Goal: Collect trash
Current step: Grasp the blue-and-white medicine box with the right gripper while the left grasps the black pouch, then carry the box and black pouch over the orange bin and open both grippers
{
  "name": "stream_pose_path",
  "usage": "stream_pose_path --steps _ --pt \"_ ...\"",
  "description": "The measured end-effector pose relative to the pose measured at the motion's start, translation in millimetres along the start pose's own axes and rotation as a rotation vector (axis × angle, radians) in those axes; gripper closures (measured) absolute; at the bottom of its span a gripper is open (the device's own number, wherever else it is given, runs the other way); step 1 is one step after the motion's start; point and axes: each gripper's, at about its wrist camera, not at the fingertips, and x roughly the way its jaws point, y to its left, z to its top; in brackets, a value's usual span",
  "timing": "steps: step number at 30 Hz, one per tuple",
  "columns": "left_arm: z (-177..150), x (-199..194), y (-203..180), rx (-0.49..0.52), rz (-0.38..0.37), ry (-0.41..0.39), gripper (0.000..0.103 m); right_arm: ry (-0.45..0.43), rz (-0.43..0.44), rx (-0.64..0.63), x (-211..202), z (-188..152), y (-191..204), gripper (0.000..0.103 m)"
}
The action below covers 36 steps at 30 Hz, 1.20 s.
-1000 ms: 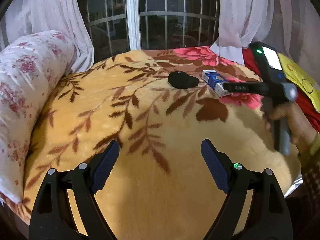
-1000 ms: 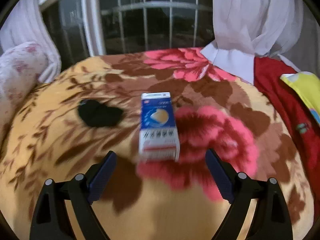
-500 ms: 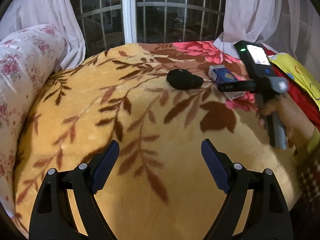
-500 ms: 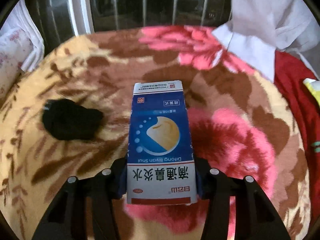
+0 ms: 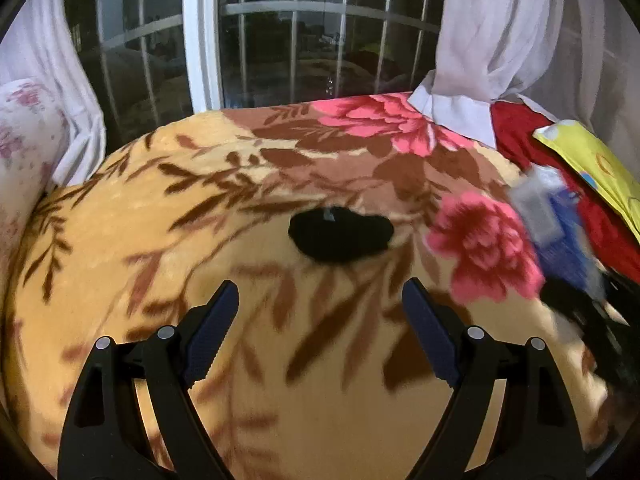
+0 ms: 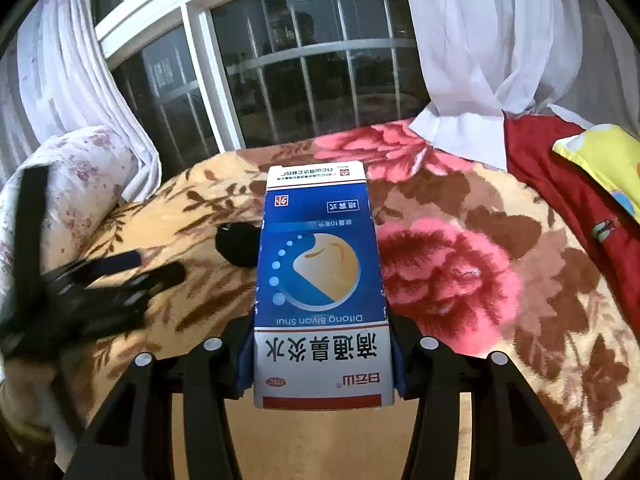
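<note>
Over plush floral blanket (image 6: pixel 460 280) | right hand-held gripper (image 6: pixel 322 356) clamps glossy rectangular carton (image 6: pixel 320 280) | left hand-held gripper (image 5: pixel 320 320) spread, empty

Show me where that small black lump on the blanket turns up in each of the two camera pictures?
Left wrist view: the black lump lies mid-frame on the blanket, just beyond the open left gripper.
Right wrist view: left of centre, the black lump is half hidden behind the blue and white box that the right gripper clamps.
Shared landmark: the big pink flower printed to its right.
</note>
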Motion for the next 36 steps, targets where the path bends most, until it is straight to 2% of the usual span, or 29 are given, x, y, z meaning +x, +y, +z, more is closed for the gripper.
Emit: stream_pose_path --steps 6,14,15,16,21,25,30,36 --pt "24.9 43.6 3.0 0.000 0.041 0.016 0.021 -0.027 0.010 -0.042 -6.4 -3.9 10.0 0.053" --pt "30.4 80.8 -6.3 -0.008 0.067 0.016 0.022 -0.020 0.002 -0.068 -0.4 -7.6 12.8 0.053" --pt "29.8 83.4 -5.7 -0.015 0.061 0.017 0.033 -0.019 0.001 -0.064 0.3 -8.1 11.8 0.053" --pt "28.5 84.9 -4.8 -0.028 0.027 0.020 0.050 -0.016 0.001 -0.063 1.1 -8.5 11.0 0.053" --pt "22.7 69.7 -7.4 -0.022 0.036 -0.004 0.058 -0.017 0.002 -0.061 0.2 -9.6 9.6 0.053" --pt "13.5 52.8 -8.2 -0.001 0.083 -0.016 0.059 -0.024 0.007 -0.067 -2.6 -10.8 10.9 0.053" --pt "-3.8 26.8 0.8 -0.014 0.107 -0.019 0.059 -0.029 0.013 -0.079 -7.9 -12.3 17.3 0.053" --pt "-40.7 -23.1 16.2 -0.049 0.121 -0.033 0.059 -0.035 0.022 -0.118 -16.1 -16.6 32.9 0.053"
